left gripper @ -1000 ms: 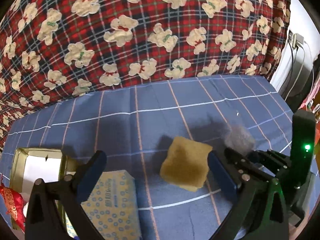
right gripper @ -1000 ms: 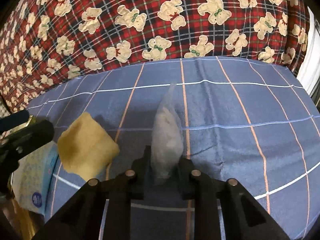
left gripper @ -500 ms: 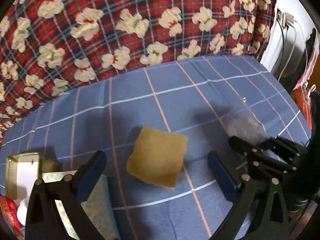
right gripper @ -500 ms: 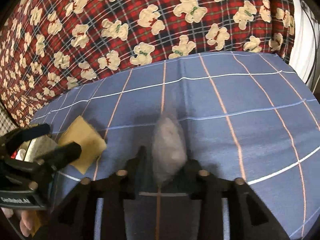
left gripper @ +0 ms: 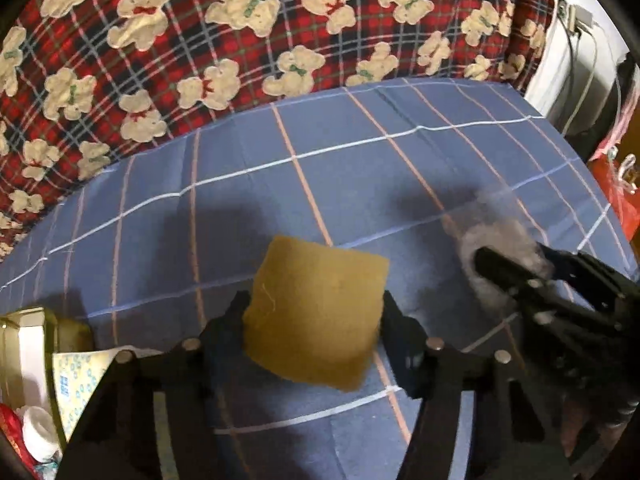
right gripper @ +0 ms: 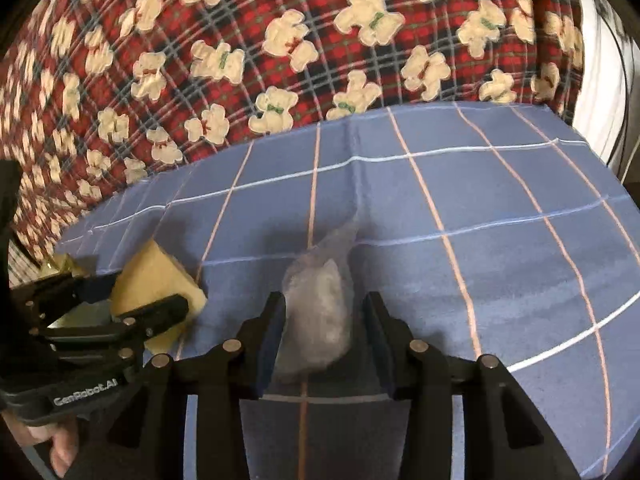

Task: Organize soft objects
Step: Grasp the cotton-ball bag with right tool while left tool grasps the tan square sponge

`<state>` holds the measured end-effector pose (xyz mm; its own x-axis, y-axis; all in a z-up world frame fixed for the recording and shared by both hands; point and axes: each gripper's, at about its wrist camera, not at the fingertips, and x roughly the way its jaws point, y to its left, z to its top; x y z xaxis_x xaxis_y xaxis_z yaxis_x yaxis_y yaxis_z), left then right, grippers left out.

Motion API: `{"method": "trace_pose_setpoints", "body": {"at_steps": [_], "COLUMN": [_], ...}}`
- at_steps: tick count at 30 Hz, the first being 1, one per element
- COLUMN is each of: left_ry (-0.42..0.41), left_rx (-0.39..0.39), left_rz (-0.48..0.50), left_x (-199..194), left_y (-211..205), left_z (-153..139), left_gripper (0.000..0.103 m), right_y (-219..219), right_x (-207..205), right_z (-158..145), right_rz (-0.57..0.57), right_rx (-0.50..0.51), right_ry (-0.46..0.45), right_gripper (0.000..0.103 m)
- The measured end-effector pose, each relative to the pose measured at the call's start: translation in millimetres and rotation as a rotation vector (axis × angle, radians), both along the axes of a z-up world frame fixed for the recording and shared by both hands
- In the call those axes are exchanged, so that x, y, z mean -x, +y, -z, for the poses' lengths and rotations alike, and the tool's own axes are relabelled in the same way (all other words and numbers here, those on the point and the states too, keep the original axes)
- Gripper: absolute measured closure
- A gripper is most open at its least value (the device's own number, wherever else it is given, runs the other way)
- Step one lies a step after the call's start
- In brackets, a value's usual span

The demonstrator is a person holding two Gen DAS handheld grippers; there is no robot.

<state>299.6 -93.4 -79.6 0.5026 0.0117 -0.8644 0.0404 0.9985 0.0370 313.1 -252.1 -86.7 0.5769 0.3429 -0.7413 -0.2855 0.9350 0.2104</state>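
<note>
Nearest the left camera, the left gripper (left gripper: 314, 316) has its jaws pressed against both sides of the yellow sponge (left gripper: 316, 312), holding it above the blue checked sheet (left gripper: 340, 160). The sponge bulges out ahead of the fingers, so only its rear part is pinched; being soft, it could squeeze forward and pop free if the grip tightens or the hand swings fast.

To the right of the sponge, the right gripper (right gripper: 326, 320) has a clear bag of white fluff (right gripper: 320, 308) between its fingers. Its jaws stand a little way apart, and the pictures blur at the pads, so I cannot tell whether they are pinching the bag or have let go. If the hold is that loose, the slippery film could slide out and drop the bag onto the sheet.

Left of the sponge and lower, at the edge of the left view, sit a patterned tissue pack (left gripper: 78, 380) and a gold tin (left gripper: 24, 344). The tin is probably where things go, and it looks partly filled, so a bulky sponge may catch on its rim.

Beyond the sponge, the sheet runs up to a red bear-print blanket (left gripper: 200, 40).
</note>
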Motion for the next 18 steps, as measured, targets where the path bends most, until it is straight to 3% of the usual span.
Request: {"method": "trace_pose_setpoints", "body": {"at_steps": [7,13,18], "left_ry": [-0.003,-0.040,-0.054], "left_rx": [0.038,0.051,0.086], "left_rz": [0.001,-0.008,-0.074], "left_x": [5.3,15.9,22.6], "left_y": [1.9,-3.7,-5.2], "left_z": [-5.9,-20.1,-21.5], "left_gripper": [0.049,0.049,0.049], "right_y": [2.4,0.9,5.8], "right_x": [4.0,12.5,20.5], "right_z": [-2.5,-12.3,-18.2], "right_rz": [-0.020,-0.008,-0.009], "right_rx": [0.006,0.007,0.041], "right_ry": [-0.019,-0.083,-0.130], "right_gripper": [0.085,0.086,0.086]}}
